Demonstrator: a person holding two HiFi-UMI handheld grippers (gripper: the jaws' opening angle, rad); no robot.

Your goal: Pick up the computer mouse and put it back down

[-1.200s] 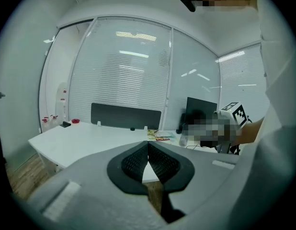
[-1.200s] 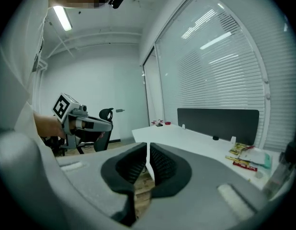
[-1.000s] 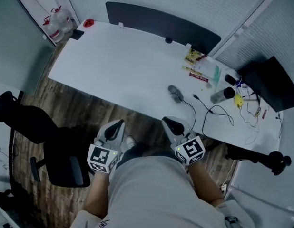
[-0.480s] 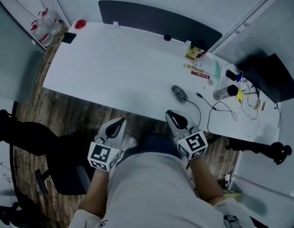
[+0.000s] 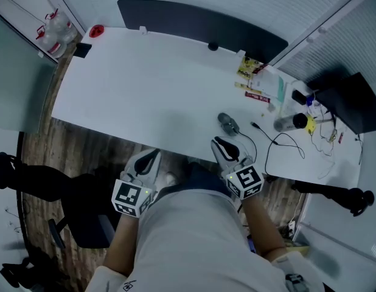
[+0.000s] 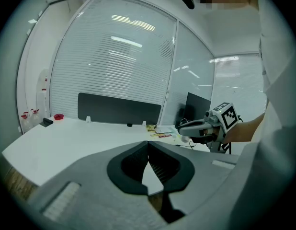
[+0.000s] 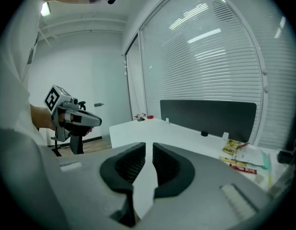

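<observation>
- Grippers come first, close in front of the person.
- Left gripper [image 5: 153, 156] stops short of the worktop [image 5: 145, 84]. Its jaws are pressed together with nothing in them.
- Right gripper [image 5: 217, 141] is at the worktop's front edge. Its jaws have just cracked open to a thin slit, and nothing is between them.
- Mouse [image 5: 227, 123] lies flat on the worktop near that front edge. It is just past the right jaws and a little to their right.
- Its long side runs slanted, nearly in line with the right gripper.
- The right gripper is much nearer, so it looks like the one to reach ahead. It will need wider jaws first.
</observation>
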